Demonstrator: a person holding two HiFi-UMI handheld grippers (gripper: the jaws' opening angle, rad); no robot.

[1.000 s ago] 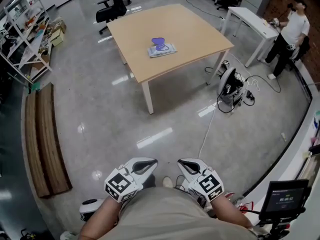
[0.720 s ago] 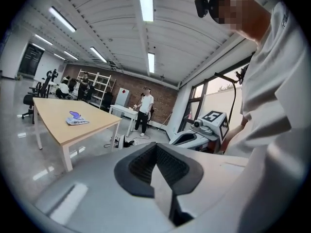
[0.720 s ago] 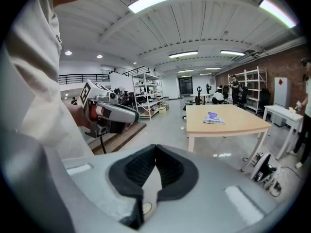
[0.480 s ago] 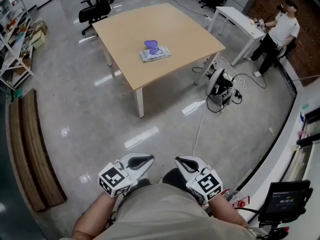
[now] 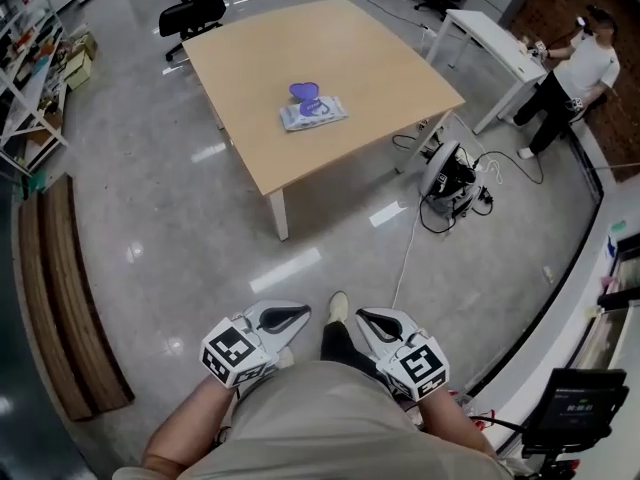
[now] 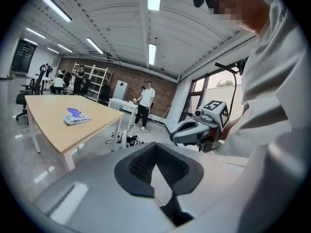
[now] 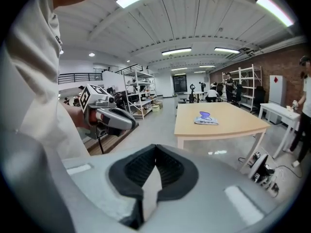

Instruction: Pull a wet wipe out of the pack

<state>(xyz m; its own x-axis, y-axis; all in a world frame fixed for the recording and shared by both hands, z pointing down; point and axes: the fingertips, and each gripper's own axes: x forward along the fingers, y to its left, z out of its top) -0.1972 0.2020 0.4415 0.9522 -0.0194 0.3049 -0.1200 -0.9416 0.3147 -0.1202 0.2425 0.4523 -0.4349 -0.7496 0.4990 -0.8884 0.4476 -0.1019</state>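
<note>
At the lower left, the left claw is hanging close to the person's body, its jaws pressing together on nothing. Well ahead across the floor, the wet wipe pack is lying flat near the middle of the pale wooden surface, its purple flap standing open. The right claw is hovering near the left one, likewise closed and empty, well apart from the pack.

The person's shoe now steps forward between the left gripper and the right gripper. The table and wipe pack now appear larger and closer in the head view.
</note>
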